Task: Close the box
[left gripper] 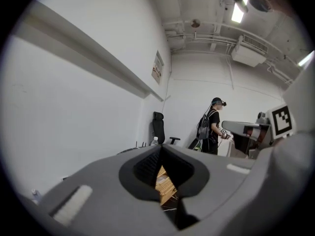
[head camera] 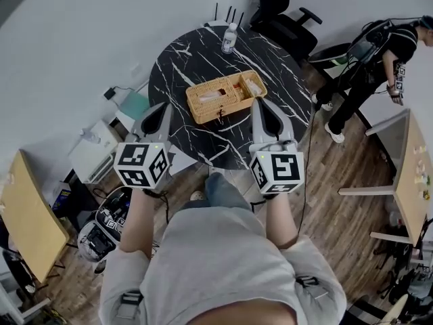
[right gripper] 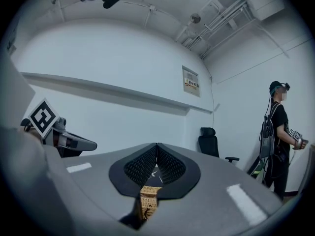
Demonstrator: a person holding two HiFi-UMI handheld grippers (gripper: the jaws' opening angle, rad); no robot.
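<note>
Your left gripper [head camera: 164, 108] and right gripper [head camera: 259, 103], jaws closed and empty, are hovering near wicker box [head camera: 226, 95]; its long axis is slanting up-right across marble table [head camera: 177, 63].

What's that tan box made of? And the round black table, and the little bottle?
The box looks like woven wicker or rattan: tan, matte, with a basket weave on its walls. The table looks like smooth black marble, or a marble print: white veins cross it. The bottle seems clear plastic with a white cap, though it is small.
</note>
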